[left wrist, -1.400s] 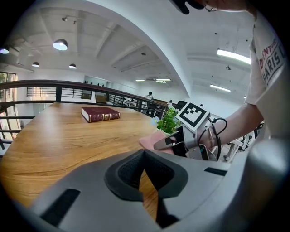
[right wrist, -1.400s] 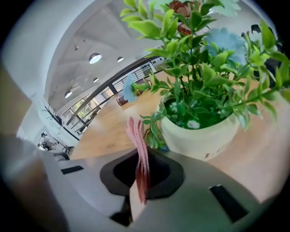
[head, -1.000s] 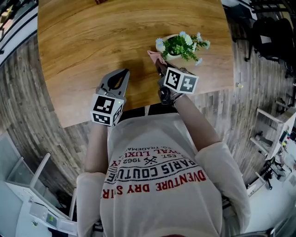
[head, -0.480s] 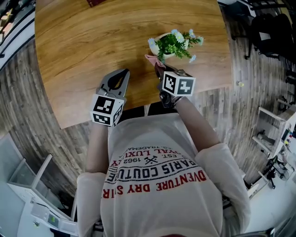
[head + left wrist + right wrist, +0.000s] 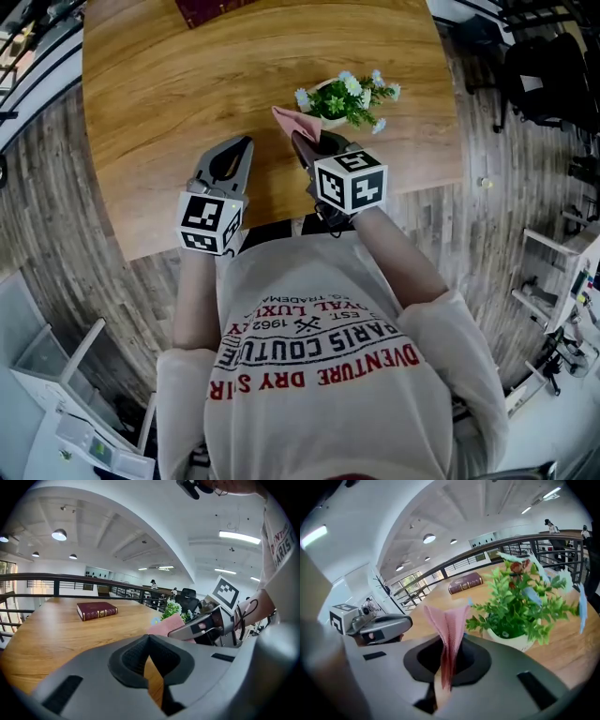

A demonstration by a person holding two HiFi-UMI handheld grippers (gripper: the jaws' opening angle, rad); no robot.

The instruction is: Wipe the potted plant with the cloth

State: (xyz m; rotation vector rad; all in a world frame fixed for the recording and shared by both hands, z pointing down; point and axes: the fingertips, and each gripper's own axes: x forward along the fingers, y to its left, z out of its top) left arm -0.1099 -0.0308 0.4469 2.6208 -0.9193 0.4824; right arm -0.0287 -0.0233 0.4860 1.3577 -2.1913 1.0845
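A small potted plant (image 5: 346,97) with green leaves and pale blue flowers stands in a white pot (image 5: 513,638) on the wooden table (image 5: 187,84). My right gripper (image 5: 302,142) is shut on a pink cloth (image 5: 293,122), which sticks up from its jaws (image 5: 449,634) just left of the plant. The left gripper (image 5: 238,148) hovers over the table's near edge, left of the right one, shut with nothing in it. In the left gripper view the cloth (image 5: 166,626) and the plant (image 5: 173,609) lie ahead to the right.
A dark red book (image 5: 96,610) lies on the far side of the table (image 5: 565,653), also at the top edge of the head view as the book (image 5: 202,9). The table's near edge runs just in front of the person's body. A railing and chairs stand beyond the table.
My right gripper has risen and rolled, lifting the pink cloth off the table beside the plant. The left gripper has risen slightly.
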